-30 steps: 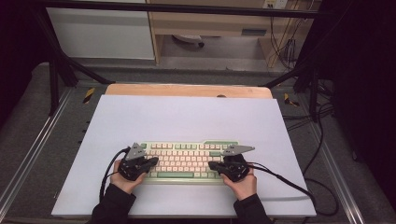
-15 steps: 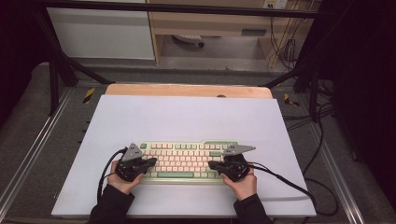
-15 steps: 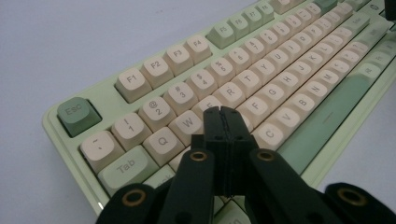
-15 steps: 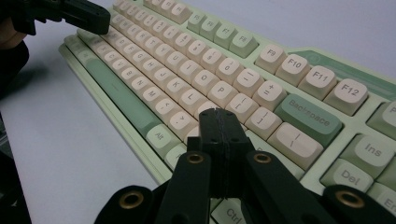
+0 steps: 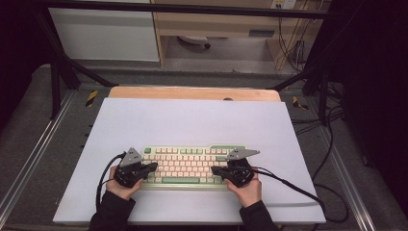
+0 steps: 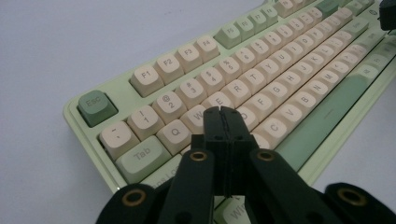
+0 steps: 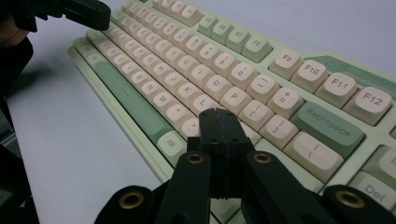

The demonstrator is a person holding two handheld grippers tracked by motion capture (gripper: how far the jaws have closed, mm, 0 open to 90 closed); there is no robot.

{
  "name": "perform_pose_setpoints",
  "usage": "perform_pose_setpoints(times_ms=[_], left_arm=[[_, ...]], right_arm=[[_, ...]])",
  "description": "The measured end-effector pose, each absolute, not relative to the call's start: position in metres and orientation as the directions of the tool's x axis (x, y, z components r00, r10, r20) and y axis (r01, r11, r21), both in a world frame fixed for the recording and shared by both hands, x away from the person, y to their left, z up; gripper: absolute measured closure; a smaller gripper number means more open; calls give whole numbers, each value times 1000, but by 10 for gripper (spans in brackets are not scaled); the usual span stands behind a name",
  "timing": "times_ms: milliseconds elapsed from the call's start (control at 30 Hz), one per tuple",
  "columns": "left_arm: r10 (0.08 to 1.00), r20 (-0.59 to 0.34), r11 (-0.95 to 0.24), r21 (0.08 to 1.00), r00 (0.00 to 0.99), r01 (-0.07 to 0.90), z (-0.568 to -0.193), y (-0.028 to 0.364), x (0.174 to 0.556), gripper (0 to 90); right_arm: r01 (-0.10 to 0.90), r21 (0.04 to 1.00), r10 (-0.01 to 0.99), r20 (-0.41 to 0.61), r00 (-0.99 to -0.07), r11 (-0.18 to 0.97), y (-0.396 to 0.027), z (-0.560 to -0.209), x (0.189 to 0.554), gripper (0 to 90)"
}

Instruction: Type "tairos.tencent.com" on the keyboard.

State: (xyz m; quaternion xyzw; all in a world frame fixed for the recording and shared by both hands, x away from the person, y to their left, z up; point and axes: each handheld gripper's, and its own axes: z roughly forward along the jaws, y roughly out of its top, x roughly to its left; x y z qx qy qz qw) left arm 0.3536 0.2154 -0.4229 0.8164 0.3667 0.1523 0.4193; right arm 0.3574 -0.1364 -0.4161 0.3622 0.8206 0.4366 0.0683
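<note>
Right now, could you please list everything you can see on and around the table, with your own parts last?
keyboard: one, pale green with cream keys, near edge of the mat, between the claws.
mat: one, pale lilac-white, covering most of the table.
table: one, light wood, a strip showing beyond the mat.
cabinet: one, white, on the floor behind the table.
left claw: one, black, shut, over the keyboard's left end.
right claw: one, black, shut, over the keyboard's right end.
hands: two, left hand and right hand, dark sleeves, at the near edge.
</note>
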Motion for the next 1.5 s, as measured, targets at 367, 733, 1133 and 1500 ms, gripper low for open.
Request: perform_pose_setpoints(times_ms=[367, 733, 1133, 1500], left_arm=[[728, -63, -375, 797, 683, 473, -423, 217, 354, 900], [726, -63, -375, 798, 685, 471, -423, 216, 354, 900], [723, -61, -380, 796, 688, 470, -424, 215, 354, 900], [723, -61, -381, 796, 688, 471, -424, 216, 354, 900]], right_arm=[[522, 763, 629, 200, -751, 381, -117, -418, 360, 900], [533, 746, 627, 201, -752, 400, -108, -429, 362, 900], [528, 745, 625, 194, -756, 407, -107, -432, 362, 900], [523, 743, 625, 184, -759, 417, -108, -432, 362, 900]])
